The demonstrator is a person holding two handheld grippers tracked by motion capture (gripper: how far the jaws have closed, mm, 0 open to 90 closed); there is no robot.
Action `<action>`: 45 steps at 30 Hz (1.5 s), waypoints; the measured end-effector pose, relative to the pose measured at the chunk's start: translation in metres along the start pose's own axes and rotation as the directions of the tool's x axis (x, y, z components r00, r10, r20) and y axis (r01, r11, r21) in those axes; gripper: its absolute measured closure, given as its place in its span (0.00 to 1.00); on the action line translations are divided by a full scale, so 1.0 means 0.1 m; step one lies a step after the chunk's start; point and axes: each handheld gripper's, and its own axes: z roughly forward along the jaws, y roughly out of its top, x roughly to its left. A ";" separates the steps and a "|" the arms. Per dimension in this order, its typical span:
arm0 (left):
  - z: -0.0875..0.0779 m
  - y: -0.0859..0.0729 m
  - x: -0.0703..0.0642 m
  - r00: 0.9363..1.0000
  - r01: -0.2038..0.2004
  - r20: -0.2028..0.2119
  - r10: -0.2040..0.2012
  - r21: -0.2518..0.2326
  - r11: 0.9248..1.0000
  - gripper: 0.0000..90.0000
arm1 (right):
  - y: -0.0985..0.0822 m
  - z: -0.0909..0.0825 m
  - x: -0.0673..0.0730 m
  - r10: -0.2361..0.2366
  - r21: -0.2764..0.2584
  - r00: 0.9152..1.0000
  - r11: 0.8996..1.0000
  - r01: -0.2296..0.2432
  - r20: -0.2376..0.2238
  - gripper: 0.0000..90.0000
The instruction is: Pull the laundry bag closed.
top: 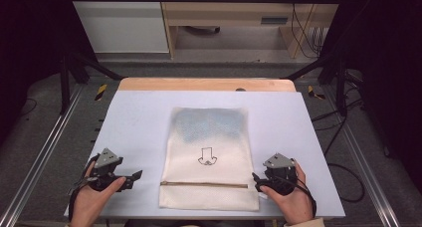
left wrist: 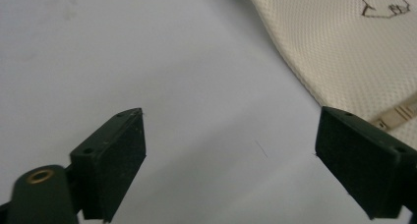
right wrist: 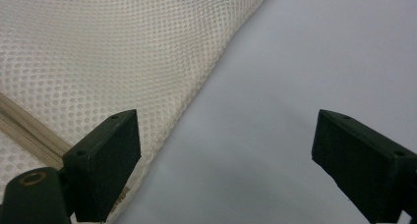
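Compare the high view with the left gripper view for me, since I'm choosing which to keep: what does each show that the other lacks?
High view alone: the whole mesh bag, the right gripper, both hands, the floor around the table. Left gripper view alone: the bag's weave and the left gripper pads close up, open over bare table. Both: the bag's zipper and printed drawing.

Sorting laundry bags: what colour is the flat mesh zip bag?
Cream mesh zip bag; clearest in the right gripper view.

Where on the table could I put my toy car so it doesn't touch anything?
Bare table lies left and right of the mesh bag, and behind it up to the wooden edge. The front corners are crowded: the open left gripper and right gripper flank the bag.
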 end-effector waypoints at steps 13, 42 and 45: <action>0.15 -0.01 -0.02 0.998 -0.015 -0.061 0.021 0.091 0.996 0.11 | 0.02 0.00 0.04 -0.009 -0.001 0.999 1.000 0.009 -0.048 0.13; 0.15 -0.02 -0.01 0.995 -0.034 -0.090 0.044 0.114 0.993 0.10 | 1.23 0.16 0.89 -0.331 0.057 0.887 0.929 0.367 -0.321 0.25; 0.15 -0.01 0.00 0.994 -0.032 -0.105 0.044 0.111 0.993 0.10 | 1.29 0.18 0.94 -0.348 0.056 0.879 0.921 0.386 -0.326 0.25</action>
